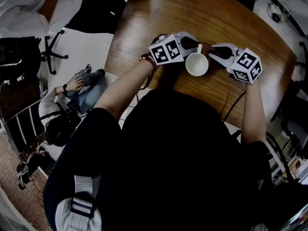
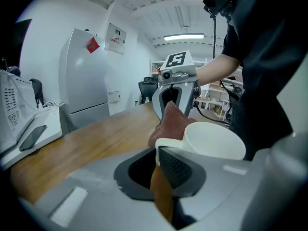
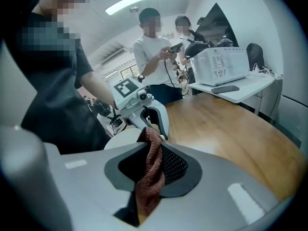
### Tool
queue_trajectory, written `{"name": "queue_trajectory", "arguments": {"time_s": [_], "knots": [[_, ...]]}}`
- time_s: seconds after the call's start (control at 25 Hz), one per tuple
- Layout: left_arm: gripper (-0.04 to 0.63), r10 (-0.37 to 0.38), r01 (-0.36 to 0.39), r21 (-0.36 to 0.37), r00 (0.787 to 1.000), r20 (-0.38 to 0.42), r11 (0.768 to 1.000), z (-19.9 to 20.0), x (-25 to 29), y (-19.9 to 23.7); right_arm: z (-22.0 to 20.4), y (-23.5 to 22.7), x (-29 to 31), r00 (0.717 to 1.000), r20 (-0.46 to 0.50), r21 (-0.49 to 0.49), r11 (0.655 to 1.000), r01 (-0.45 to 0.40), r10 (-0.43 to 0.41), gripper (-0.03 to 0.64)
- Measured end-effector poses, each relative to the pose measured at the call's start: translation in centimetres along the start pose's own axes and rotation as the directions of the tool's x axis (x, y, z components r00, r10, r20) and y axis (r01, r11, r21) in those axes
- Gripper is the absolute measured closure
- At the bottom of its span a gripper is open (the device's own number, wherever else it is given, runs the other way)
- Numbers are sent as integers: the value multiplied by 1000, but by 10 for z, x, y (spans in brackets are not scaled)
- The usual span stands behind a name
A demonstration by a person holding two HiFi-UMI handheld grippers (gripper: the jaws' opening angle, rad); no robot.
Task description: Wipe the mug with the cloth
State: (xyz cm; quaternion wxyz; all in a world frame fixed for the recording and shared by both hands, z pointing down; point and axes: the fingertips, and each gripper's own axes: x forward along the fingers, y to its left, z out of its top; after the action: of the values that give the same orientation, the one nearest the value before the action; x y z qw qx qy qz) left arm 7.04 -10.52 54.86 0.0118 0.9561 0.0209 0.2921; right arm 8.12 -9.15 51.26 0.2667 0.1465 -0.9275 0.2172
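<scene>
Mug [image 2: 211, 141] looks stiff, slick and breakable, so I take it by the handle [image 2: 166, 142], where my left gripper [image 2: 161, 154] is clamped, near the table [image 1: 163, 13] edge. Right gripper [image 3: 153, 148] is clenched on the limp cloth [image 3: 150, 177] just beside the mug. Bystanders [image 3: 154, 47] stand well apart; nothing blocks me.

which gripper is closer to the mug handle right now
Left. The left gripper is shut on the mug handle; the right gripper, shut on the cloth, faces it from just beyond the handle.
</scene>
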Motion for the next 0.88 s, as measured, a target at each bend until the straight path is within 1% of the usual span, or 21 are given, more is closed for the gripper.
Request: {"name": "queue_trajectory", "arguments": {"time_s": [0.28,0.4,0.48,0.6,0.68,0.76,0.88], "knots": [[578,2,-2,-4,1000,8,1000,0,1,0,-15,-9,23,997,-79,9,1000,16,-15,548],[578,5,-5,-10,1000,7,1000,-2,1,-2,-32,-12,32,987,-143,-1,997,74,-73,548],[578,7,-7,-9,1000,4,1000,-1,1,-1,-40,-17,35,978,-160,-5,991,131,-130,548],[569,20,-20,-12,1000,3,1000,-1,0,1,-40,-20,26,967,-118,-23,974,224,-225,546],[569,45,-45,-32,999,13,998,-4,-7,4,-36,-18,9,952,-68,-23,954,298,-299,545],[565,86,-83,-88,996,31,993,-9,-19,9,-31,-14,-16,927,-9,2,927,376,-376,545],[565,187,-177,-173,981,45,969,-16,-44,20,-27,2,-63,881,72,62,884,464,-468,546]]}}
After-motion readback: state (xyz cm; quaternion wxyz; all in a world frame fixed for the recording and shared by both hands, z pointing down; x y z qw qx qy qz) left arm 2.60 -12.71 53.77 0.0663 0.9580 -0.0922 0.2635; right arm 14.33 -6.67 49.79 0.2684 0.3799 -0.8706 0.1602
